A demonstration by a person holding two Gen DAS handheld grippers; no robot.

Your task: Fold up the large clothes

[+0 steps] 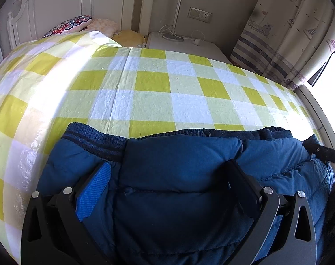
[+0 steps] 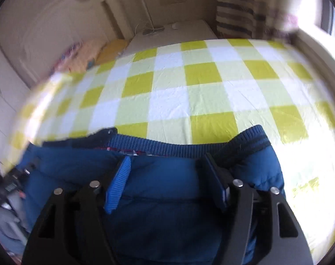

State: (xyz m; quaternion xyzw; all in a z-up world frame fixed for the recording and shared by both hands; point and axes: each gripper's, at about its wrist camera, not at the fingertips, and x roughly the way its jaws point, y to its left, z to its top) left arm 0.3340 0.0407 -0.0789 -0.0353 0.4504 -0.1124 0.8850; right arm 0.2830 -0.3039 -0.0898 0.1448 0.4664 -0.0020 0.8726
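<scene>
A blue padded jacket [image 1: 180, 163] with a dark ribbed knit hem lies folded on the yellow-and-white checked bedspread [image 1: 149, 88]. My left gripper [image 1: 167, 167] is open, its fingers spread wide over the jacket's folded top layer. In the right wrist view the same jacket [image 2: 163, 176] lies under my right gripper [image 2: 167, 165], which is also open, jaws apart over the fabric just behind the ribbed hem [image 2: 167, 146]. That view is motion-blurred. The right gripper's black tip [image 1: 321, 152] shows at the far right of the left wrist view.
Pillows [image 1: 79, 23] lie at the headboard end. A white bedside cabinet [image 1: 185, 44] with a lamp base and cables stands behind the bed. A patterned curtain [image 1: 288, 33] and bright window are at the right. The checked bedspread [image 2: 189, 84] extends beyond the jacket.
</scene>
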